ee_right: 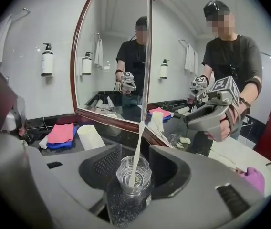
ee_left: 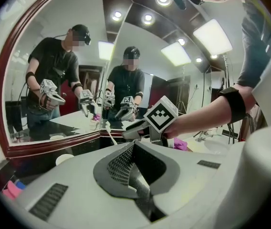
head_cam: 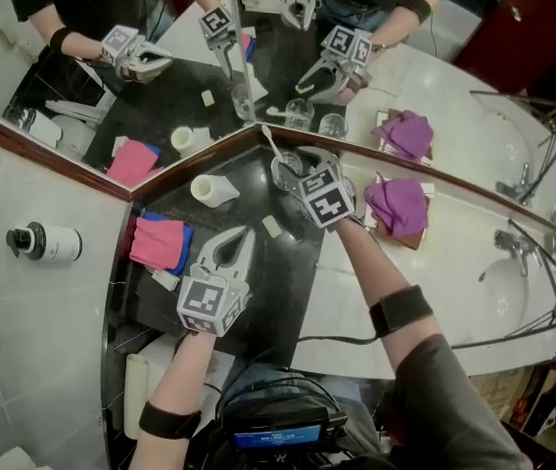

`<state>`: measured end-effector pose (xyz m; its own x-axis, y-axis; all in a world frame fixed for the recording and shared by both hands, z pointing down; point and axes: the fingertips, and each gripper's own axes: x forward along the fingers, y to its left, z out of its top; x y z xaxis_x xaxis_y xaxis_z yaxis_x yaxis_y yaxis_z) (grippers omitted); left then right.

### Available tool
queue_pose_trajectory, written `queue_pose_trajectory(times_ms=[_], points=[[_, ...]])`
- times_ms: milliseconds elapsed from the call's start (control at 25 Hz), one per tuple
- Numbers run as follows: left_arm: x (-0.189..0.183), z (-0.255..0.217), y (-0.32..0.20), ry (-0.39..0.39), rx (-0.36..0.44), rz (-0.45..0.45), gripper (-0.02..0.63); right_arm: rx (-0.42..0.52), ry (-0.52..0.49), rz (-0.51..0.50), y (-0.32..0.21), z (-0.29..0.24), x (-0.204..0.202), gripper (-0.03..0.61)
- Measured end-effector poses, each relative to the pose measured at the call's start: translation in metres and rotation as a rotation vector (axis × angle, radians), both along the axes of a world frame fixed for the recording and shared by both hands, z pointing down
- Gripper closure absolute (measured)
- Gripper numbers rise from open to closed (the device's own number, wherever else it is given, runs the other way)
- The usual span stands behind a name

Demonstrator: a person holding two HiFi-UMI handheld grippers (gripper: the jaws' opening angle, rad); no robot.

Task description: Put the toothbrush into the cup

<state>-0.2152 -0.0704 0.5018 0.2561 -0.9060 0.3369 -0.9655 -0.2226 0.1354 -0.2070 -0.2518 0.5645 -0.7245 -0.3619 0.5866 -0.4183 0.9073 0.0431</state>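
Evidently the toothbrush [ee_right: 136, 147] is already stood in the cup [ee_right: 133, 179], leaned on its rim, so the right tongs [ee_right: 135, 166] are spread wide around it (apparently touching nothing); the left tongs [ee_left: 133, 154] are pressed together, empty, over the surface [head_cam: 288, 292].

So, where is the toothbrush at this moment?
In the right gripper view, the toothbrush stands in the glass cup, between the open fingers of the right gripper, on the dark counter just before the mirror corner.

Cup [ee_right: 133, 175]: clear glossy glass. Toothbrush [ee_right: 138, 151]: smooth white plastic. Counter [head_cam: 293, 272]: glossy black stone. Pink cloth [head_cam: 156, 241]: matt.
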Motion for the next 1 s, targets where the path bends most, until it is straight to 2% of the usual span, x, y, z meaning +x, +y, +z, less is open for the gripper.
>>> queue_pose_trajectory(times_ms=[440, 720, 880, 1000], points=[[-0.032, 0.018, 0.006, 0.028, -0.034, -0.034, 0.612, -0.005, 0.072, 0.020, -0.026, 0.035, -0.040, 0.377], [-0.046, 0.029, 0.012, 0.036, -0.045, -0.062, 0.612, -0.013, 0.124, 0.040, -0.035, 0.048, -0.049, 0.384], [-0.051, 0.032, 0.016, 0.043, -0.054, -0.074, 0.612, -0.022, 0.148, 0.040, -0.035, 0.055, -0.051, 0.439], [-0.054, 0.036, 0.018, 0.046, -0.059, -0.081, 0.612, -0.011, 0.157, 0.041, -0.037, 0.057, -0.051, 0.515]])
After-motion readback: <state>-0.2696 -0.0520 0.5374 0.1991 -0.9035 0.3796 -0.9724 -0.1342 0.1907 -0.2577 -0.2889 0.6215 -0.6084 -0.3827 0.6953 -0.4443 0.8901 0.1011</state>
